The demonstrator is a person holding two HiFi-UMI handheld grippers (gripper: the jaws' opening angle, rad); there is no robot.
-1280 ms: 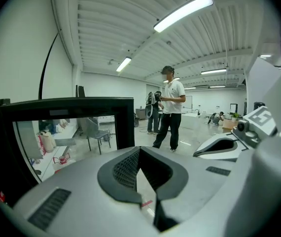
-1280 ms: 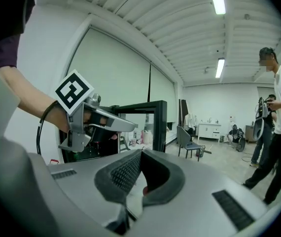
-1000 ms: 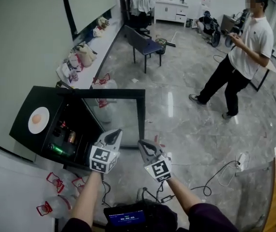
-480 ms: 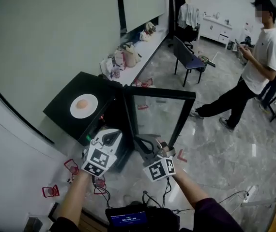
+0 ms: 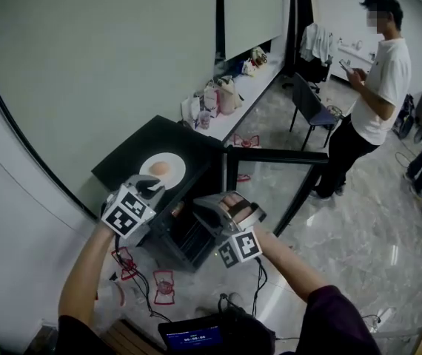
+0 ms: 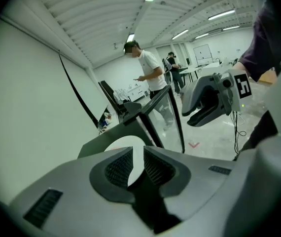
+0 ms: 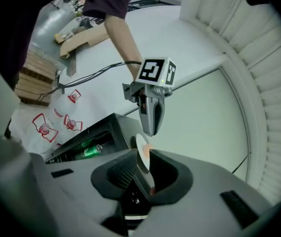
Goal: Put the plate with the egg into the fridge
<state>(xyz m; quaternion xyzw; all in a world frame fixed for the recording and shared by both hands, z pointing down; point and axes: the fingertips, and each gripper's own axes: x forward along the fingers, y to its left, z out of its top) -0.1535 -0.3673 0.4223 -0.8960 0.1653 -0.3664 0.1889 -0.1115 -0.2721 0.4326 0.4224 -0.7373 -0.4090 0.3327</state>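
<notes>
A white plate with an egg on it lies on top of the black mini fridge. The fridge's glass door stands wide open. My left gripper hovers at the plate's near edge. Its jaws have just been opening to a narrow gap with nothing between them, and the plate shows beyond the left gripper. My right gripper is in front of the fridge's open side, jaws also just opened a little and empty. In the right gripper view the plate appears edge-on past the right gripper.
A green can lies on a fridge shelf. A person stands past the door, near a dark chair. Bags and bottles crowd the wall ledge. Red-printed plastic bags and cables lie on the floor by the fridge.
Both grippers have travelled left and upward from in front of the open door towards the fridge top. The right one has rolled over. The left one now sits at the plate's edge.
</notes>
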